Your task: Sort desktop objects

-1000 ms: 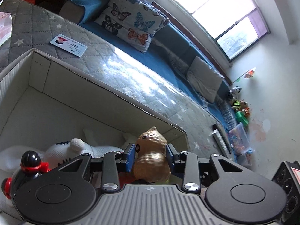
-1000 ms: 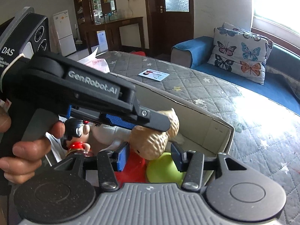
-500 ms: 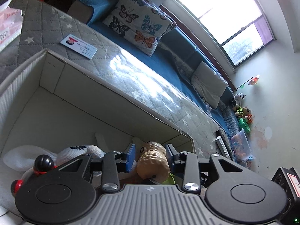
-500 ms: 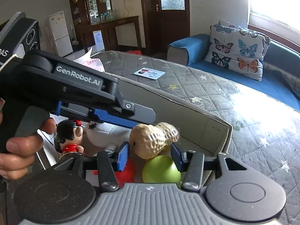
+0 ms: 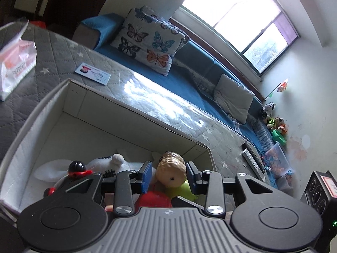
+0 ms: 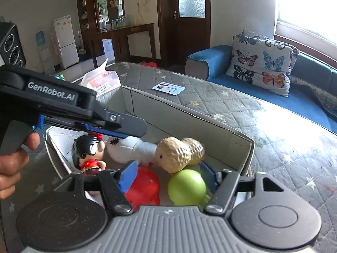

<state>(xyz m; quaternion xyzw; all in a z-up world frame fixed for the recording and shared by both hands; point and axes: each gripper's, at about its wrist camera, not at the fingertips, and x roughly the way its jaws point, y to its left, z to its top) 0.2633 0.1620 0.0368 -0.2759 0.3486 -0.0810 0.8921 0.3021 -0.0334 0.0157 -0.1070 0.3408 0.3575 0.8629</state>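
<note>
The peanut toy (image 6: 179, 154) is lying in the box (image 6: 189, 113), resting on the green ball (image 6: 186, 186) beside the red one (image 6: 143, 186). My left gripper (image 5: 168, 176) is hovering open above it, gripping nothing. My right gripper's (image 6: 168, 175) jaws are opening, empty.

Left tool (image 5: 168, 174) over the box (image 5: 134, 105), pads clear of the peanut toy (image 5: 171, 169), which lies on the green ball (image 5: 181, 189). Card (image 5: 92, 74) on the quilted bed (image 5: 147, 97) behind.
</note>
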